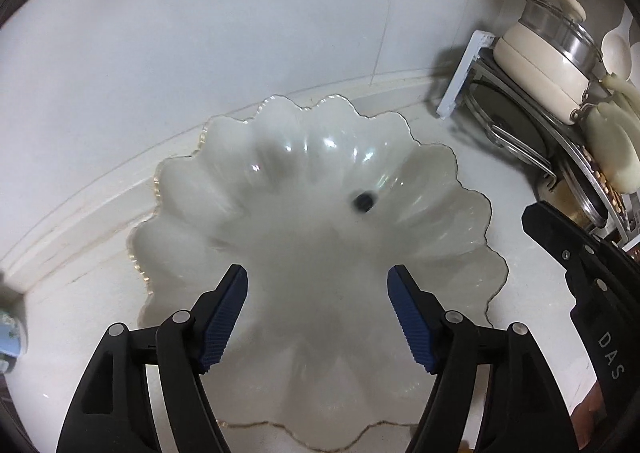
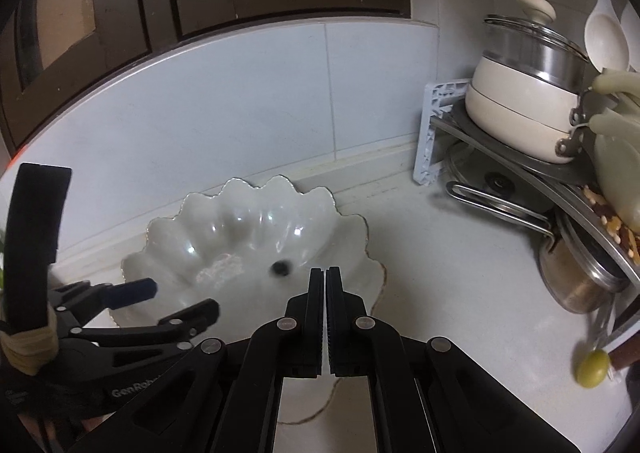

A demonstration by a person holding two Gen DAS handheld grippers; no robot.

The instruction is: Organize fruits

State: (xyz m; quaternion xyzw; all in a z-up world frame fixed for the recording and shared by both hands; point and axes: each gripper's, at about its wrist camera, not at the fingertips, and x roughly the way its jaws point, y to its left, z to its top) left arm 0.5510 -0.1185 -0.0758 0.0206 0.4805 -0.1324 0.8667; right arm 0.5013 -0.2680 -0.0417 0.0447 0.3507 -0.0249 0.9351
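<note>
We could not make out the small dark thing [image 1: 363, 201] lying in the scalloped dish [image 1: 224, 157], since it was smeared by blur in both views (a berry or something else, we could not tell). The dish's near rim was hidden behind the right gripper [image 2: 325, 317] in the right wrist view, and the left gripper [image 1: 318, 317] covered part of it in the other. At the right edge, a green fruit [image 2: 592, 369] was too blurred to name.

White letters "DAS" stood on the black body of the right gripper [image 1: 600, 293], seen from the left wrist. "GenRob", cut off, stood on the left gripper [image 2: 176, 299] body in the right wrist view.
</note>
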